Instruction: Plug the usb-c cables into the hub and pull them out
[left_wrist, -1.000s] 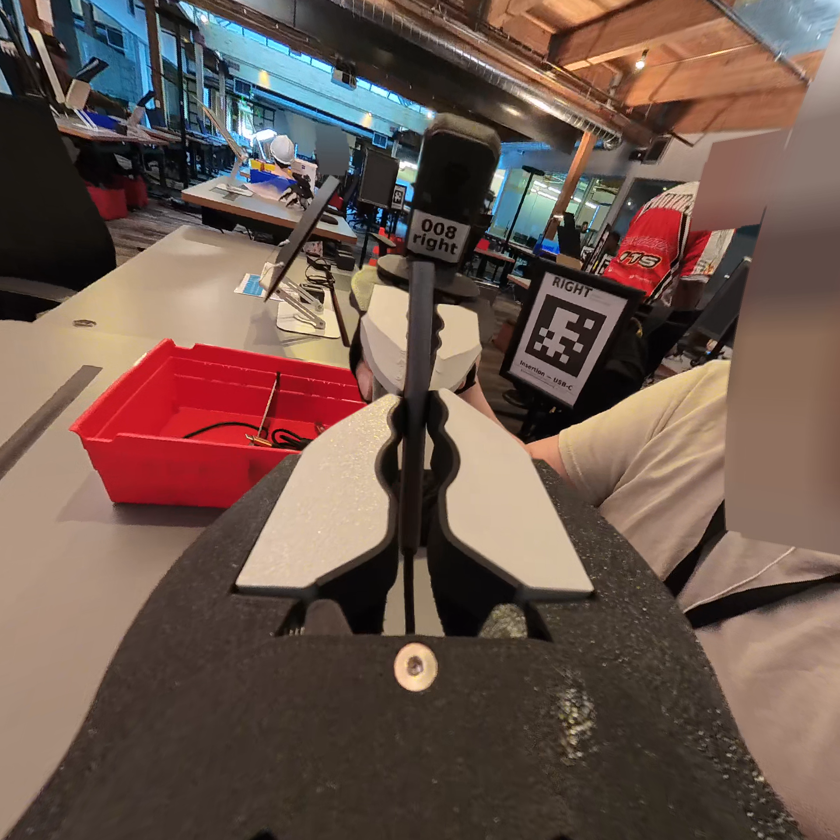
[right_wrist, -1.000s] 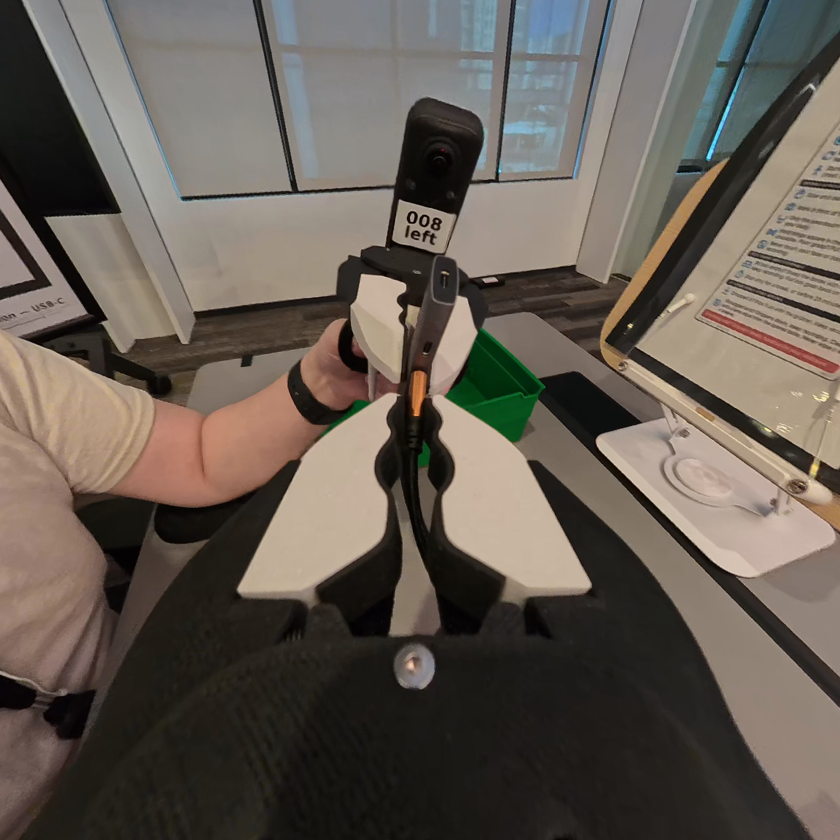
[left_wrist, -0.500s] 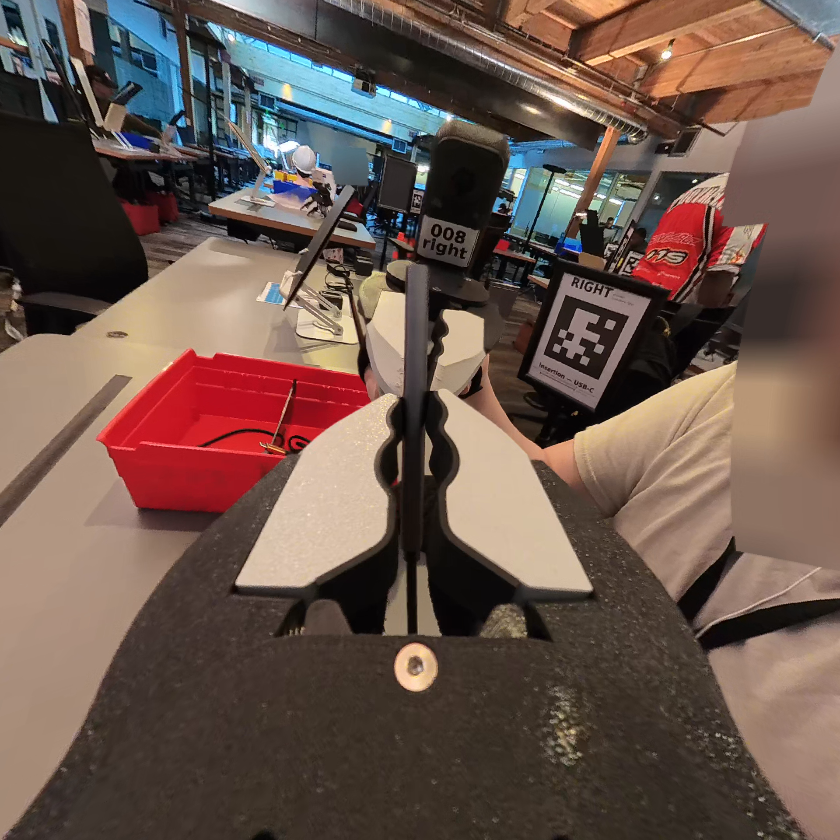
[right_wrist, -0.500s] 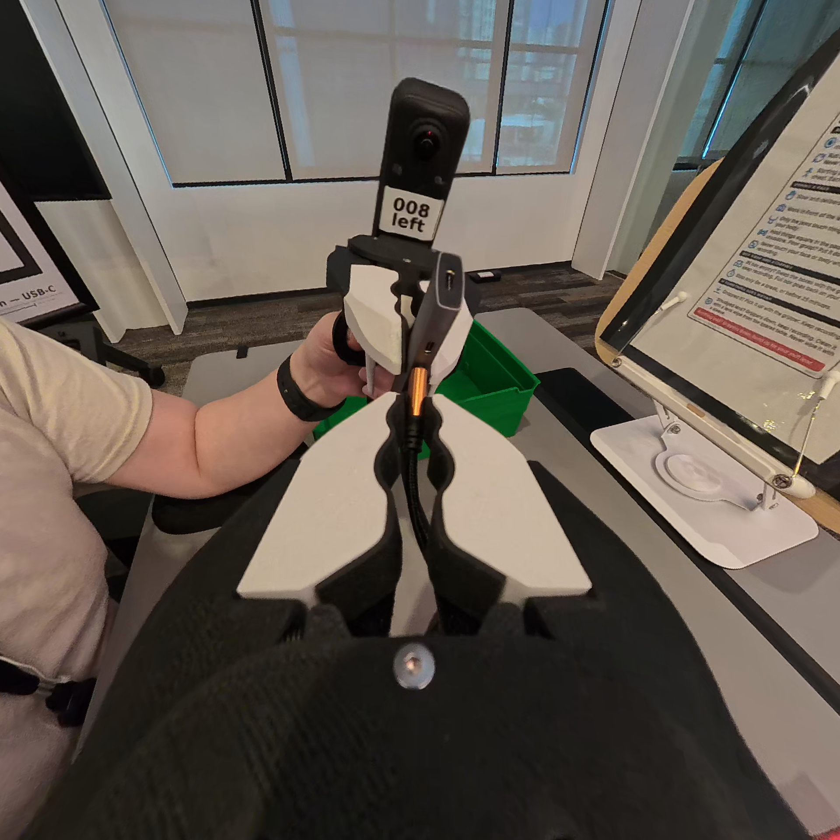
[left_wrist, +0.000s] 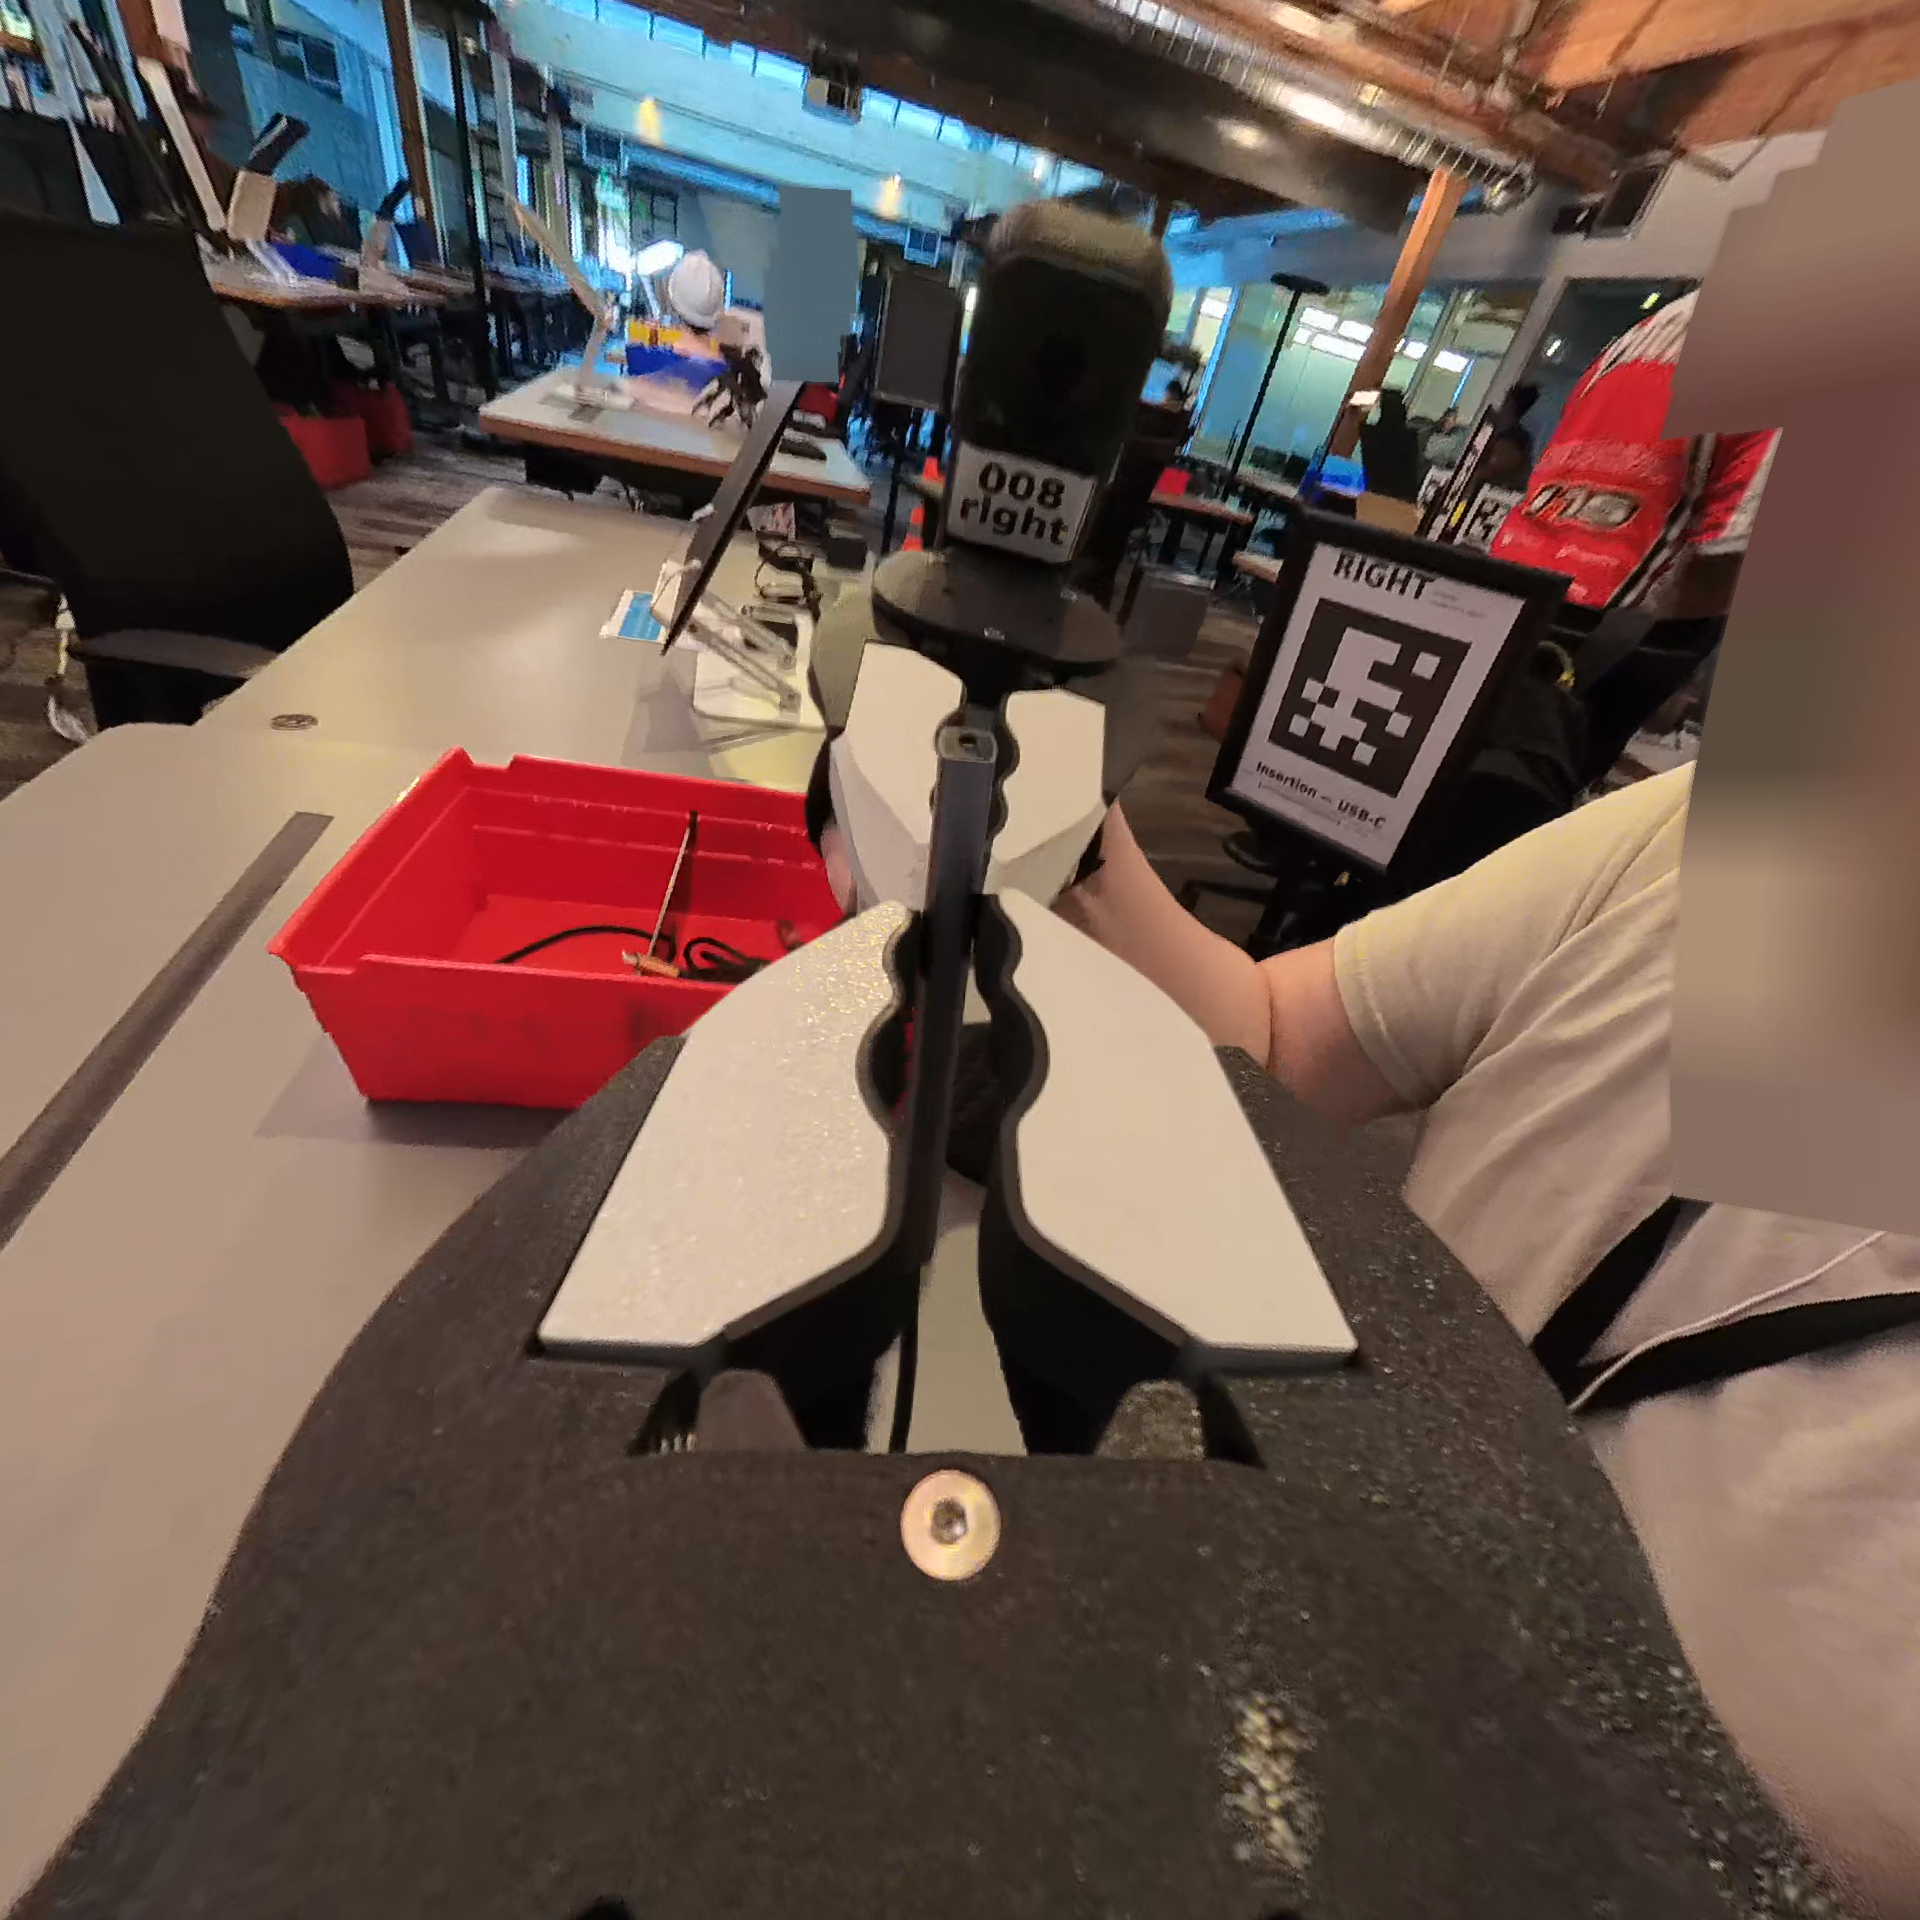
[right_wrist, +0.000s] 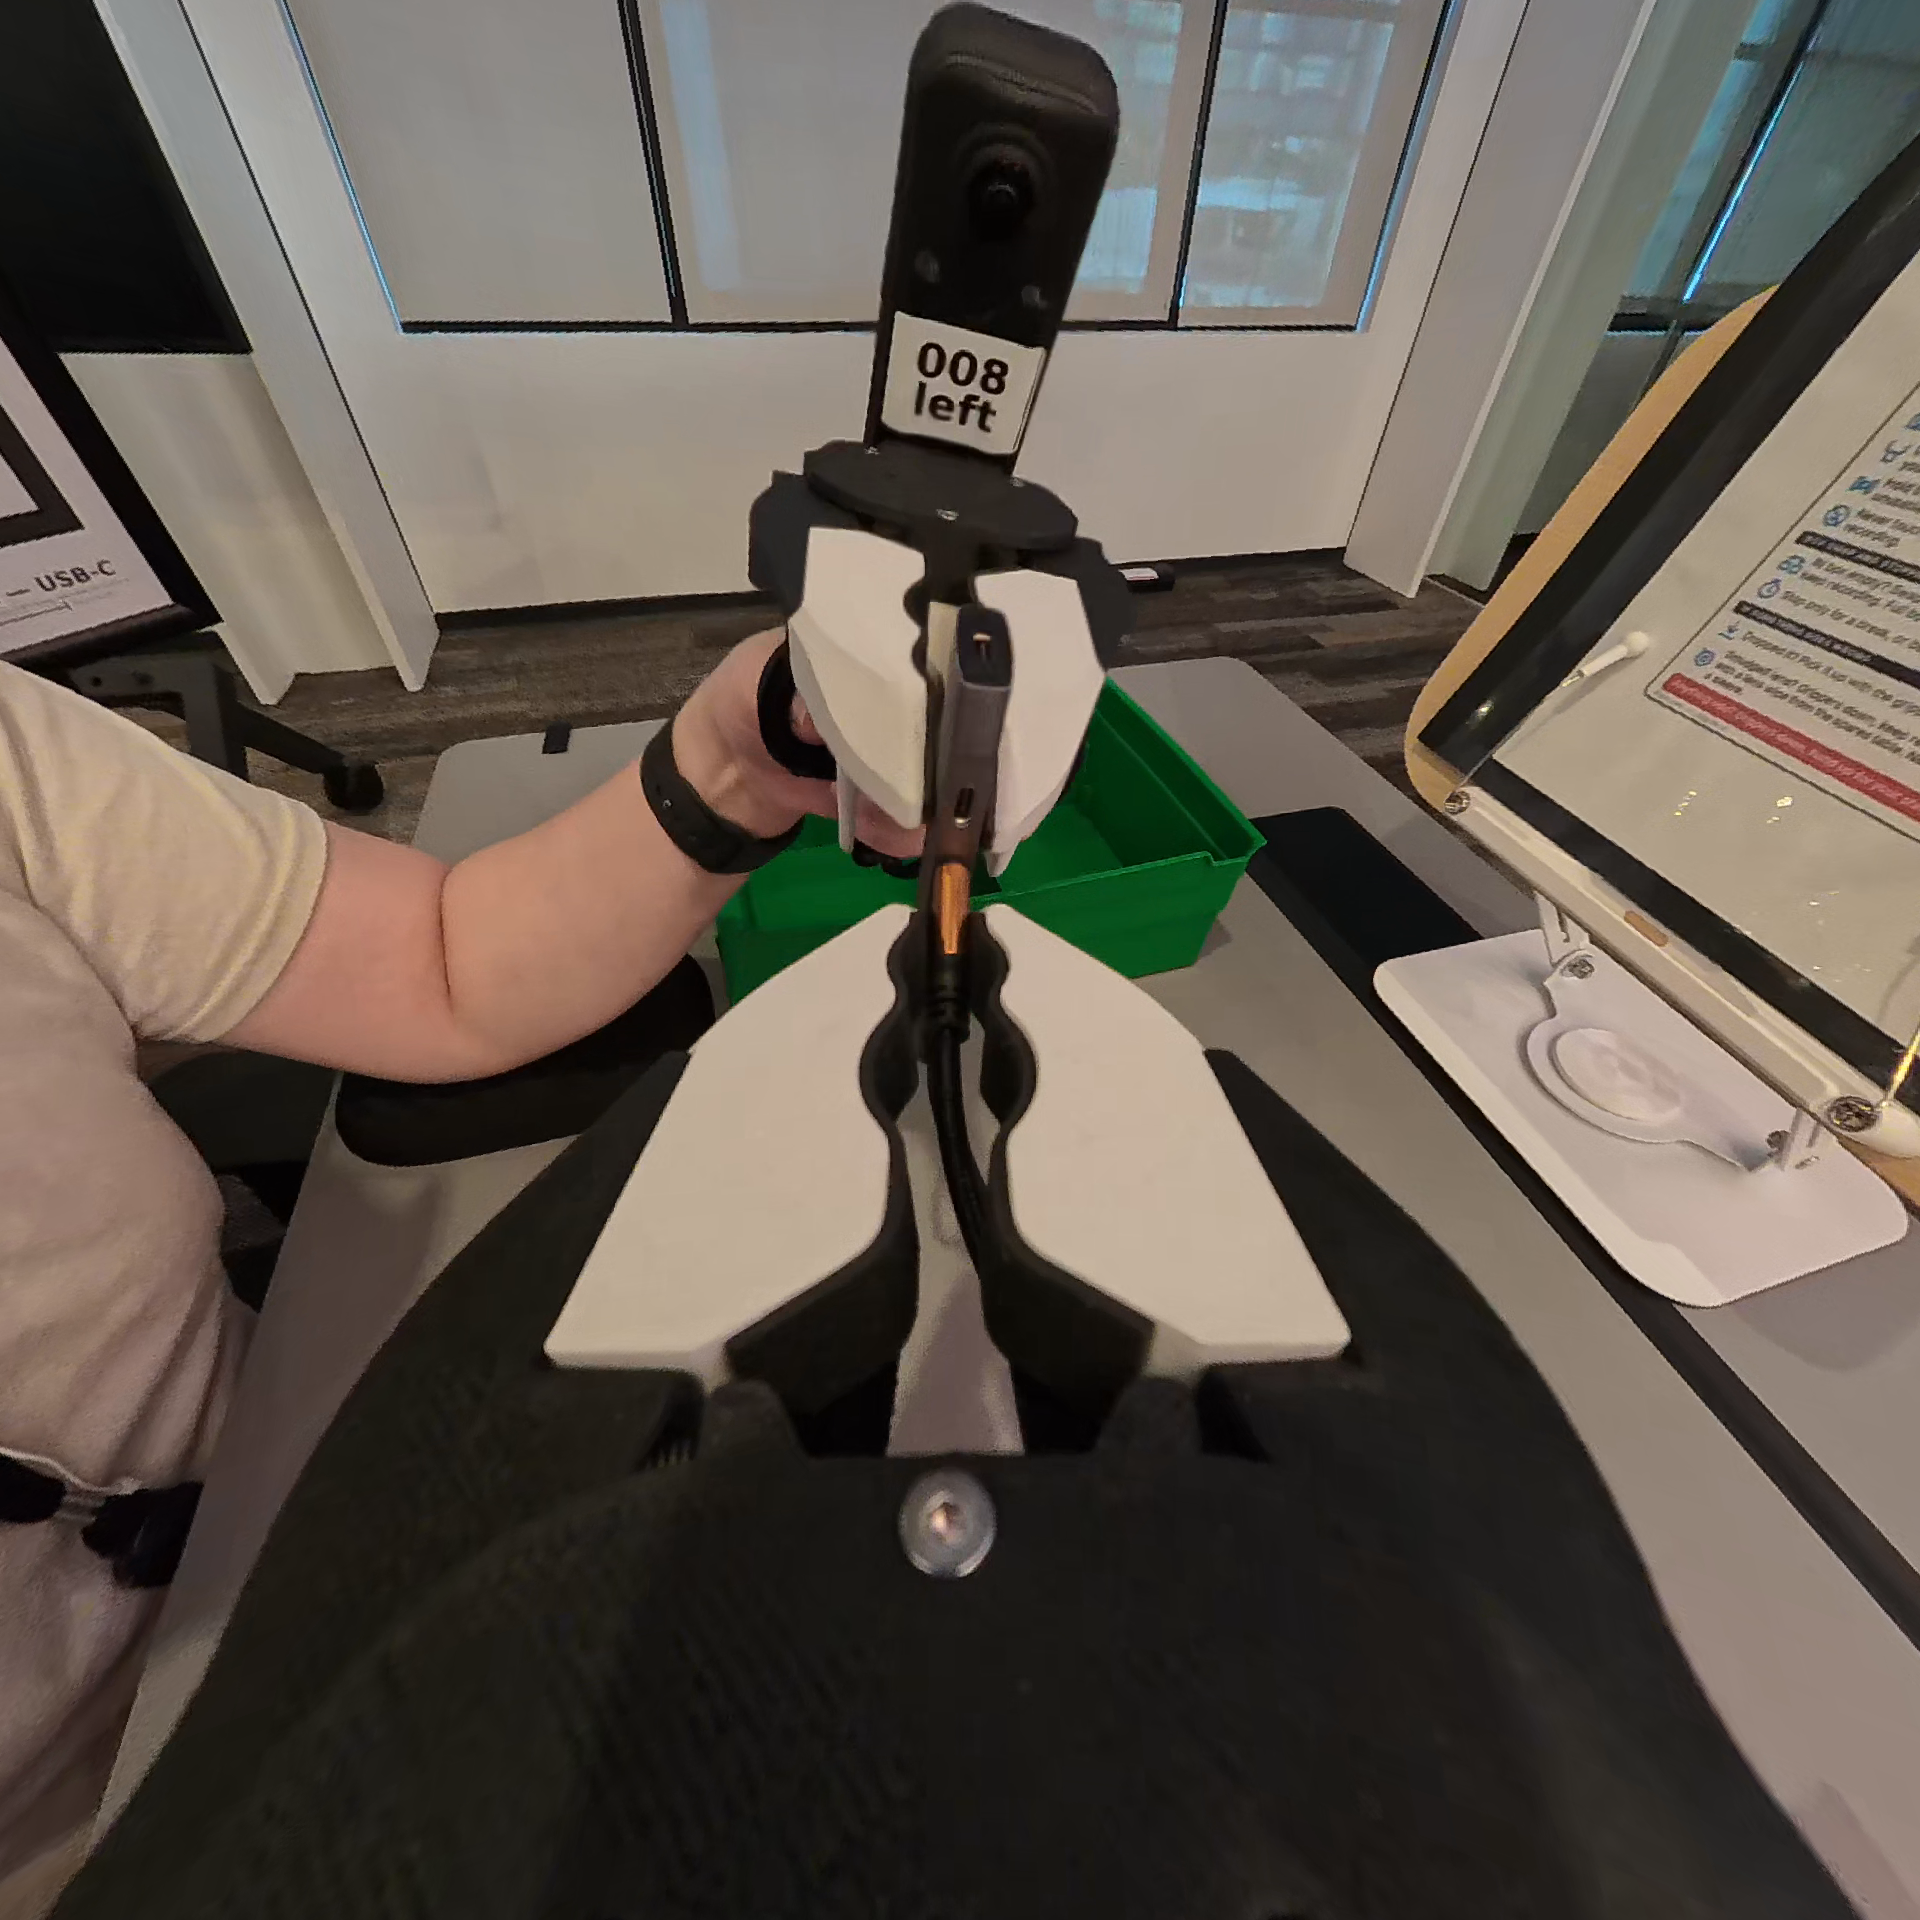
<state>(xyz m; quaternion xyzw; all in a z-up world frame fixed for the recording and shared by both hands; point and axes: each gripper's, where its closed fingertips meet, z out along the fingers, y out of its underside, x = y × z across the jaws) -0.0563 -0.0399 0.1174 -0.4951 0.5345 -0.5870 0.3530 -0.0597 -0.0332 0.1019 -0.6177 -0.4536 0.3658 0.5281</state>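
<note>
Grey table: 1 red bin, 1 green bin | left gripper clamps 1 hub | right gripper clamps 1 cable

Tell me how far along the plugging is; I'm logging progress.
Done: left gripper is shut on the hub, right gripper on a cable. In hand: its orange-collared plug meets the hub's edge; full seating unclear. Left: pulling it out, plus the cable in the red bin.

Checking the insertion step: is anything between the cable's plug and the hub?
Nothing visible. The right gripper is shut on the cable, whose orange plug meets the hub held by the left gripper.
</note>
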